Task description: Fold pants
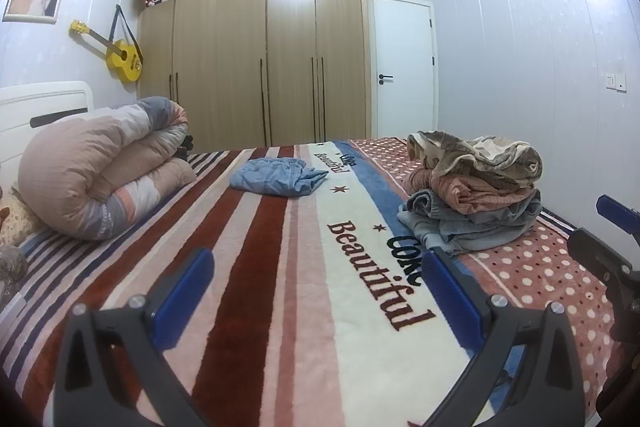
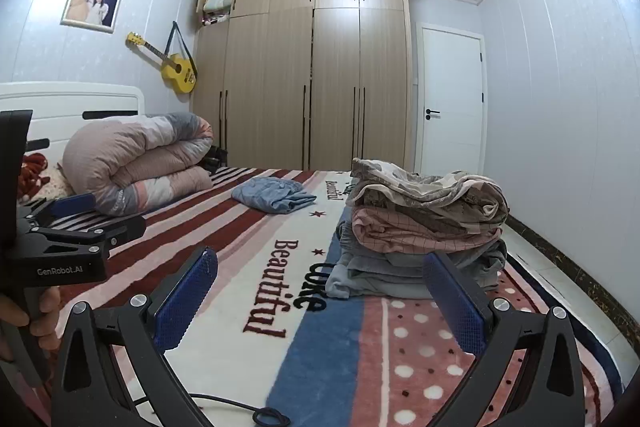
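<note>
Both grippers hang low over the blanket (image 1: pixel 280 267), level and pointing down the bed toward the wardrobe (image 1: pixel 272 39). The left gripper (image 1: pixel 318 269) has its blue pads spread wide with nothing between them. The right gripper (image 2: pixel 320 273) is likewise spread wide and holds nothing; the stack (image 2: pixel 424 231) of folded clothes lies just ahead of its right pad. In the right wrist view the left gripper (image 2: pixel 76 215) shows at the left edge, side on, with a hand (image 2: pixel 28 323) gripping its handle from below. The blue pants (image 1: pixel 278 177) lie crumpled near the middle of the bed, well ahead of both grippers, between the rolled quilt (image 1: pixel 104 167) and the stack (image 1: pixel 476 191). A black cable (image 2: pixel 256 413) loops on the blanket under the right gripper.
</note>
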Tool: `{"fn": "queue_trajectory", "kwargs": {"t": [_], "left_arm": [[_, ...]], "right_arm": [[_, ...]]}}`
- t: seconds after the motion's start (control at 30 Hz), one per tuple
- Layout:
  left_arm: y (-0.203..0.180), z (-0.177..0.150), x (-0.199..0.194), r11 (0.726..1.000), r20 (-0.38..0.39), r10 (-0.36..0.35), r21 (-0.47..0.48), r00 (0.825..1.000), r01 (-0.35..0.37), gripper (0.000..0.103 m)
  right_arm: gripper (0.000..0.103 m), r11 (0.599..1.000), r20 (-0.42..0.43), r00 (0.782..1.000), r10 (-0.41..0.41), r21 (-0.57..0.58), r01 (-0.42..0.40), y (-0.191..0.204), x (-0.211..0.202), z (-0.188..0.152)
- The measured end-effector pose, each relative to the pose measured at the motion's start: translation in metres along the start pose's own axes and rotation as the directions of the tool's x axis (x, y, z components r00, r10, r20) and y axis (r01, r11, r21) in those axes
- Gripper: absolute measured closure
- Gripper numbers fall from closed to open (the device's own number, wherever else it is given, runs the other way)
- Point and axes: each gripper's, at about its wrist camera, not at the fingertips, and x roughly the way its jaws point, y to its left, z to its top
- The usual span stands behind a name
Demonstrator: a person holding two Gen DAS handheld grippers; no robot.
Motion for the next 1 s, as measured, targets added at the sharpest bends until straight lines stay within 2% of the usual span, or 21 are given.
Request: {"fn": "queue_trajectory", "kwargs": {"t": [1.0], "left_arm": [[0.0018,0.001,-0.0053,1.0,-0.004,-0.027,-0.013,1.0,0.027,0.001]], "right_arm": [[0.001,1.0,0.003,1.0,-0.002,-0.007,0.002,-0.0004,0.0046,-0.0008]]}}
